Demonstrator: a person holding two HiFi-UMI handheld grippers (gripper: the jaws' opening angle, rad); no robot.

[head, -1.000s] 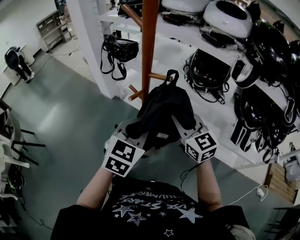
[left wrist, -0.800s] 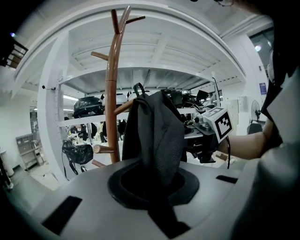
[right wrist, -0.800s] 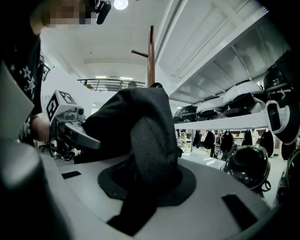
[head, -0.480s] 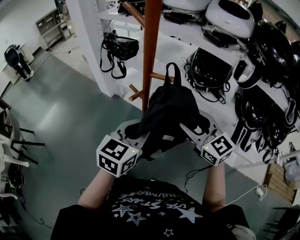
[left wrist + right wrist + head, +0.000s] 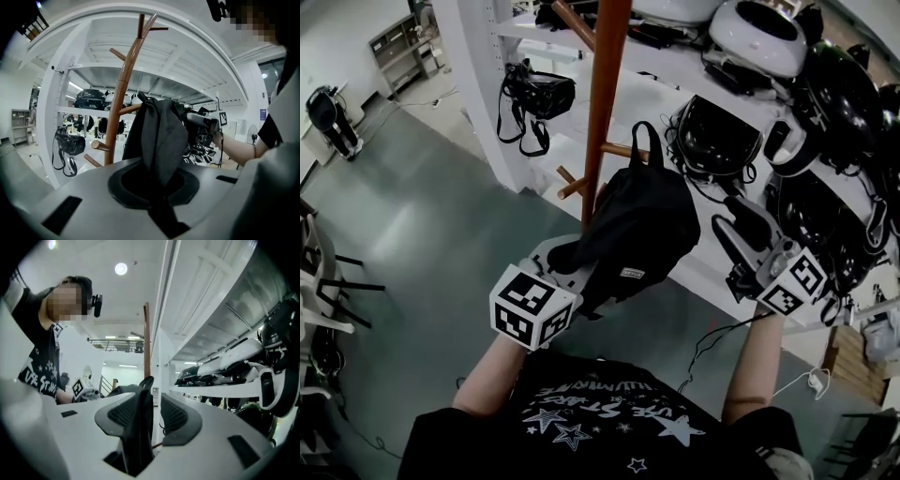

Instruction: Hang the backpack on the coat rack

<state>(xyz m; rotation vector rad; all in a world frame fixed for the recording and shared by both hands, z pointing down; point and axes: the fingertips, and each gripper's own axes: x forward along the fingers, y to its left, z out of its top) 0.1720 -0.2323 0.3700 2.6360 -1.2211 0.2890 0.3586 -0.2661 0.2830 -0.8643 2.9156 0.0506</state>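
Note:
The black backpack (image 5: 639,223) hangs in front of the brown coat rack pole (image 5: 605,103), its top loop (image 5: 646,141) upright beside a side peg (image 5: 622,150); whether the loop is over the peg I cannot tell. My left gripper (image 5: 565,259) is shut on the backpack's lower left fabric, which rises from the jaws in the left gripper view (image 5: 159,140). My right gripper (image 5: 739,217) is off to the right, clear of the backpack. Its jaws have just been closing a little but stand open with nothing between them (image 5: 152,413).
White shelving (image 5: 478,66) behind the rack holds several black helmets and headsets (image 5: 717,141). A black bag (image 5: 536,94) hangs at the shelf's left. A lower peg (image 5: 572,187) sticks out of the pole. White chairs (image 5: 319,300) stand at the left edge.
The right gripper let go of the backpack's right side, opened, and swung up and to the right. The left gripper kept its hold and rolled slightly. The backpack now hangs from the left side.

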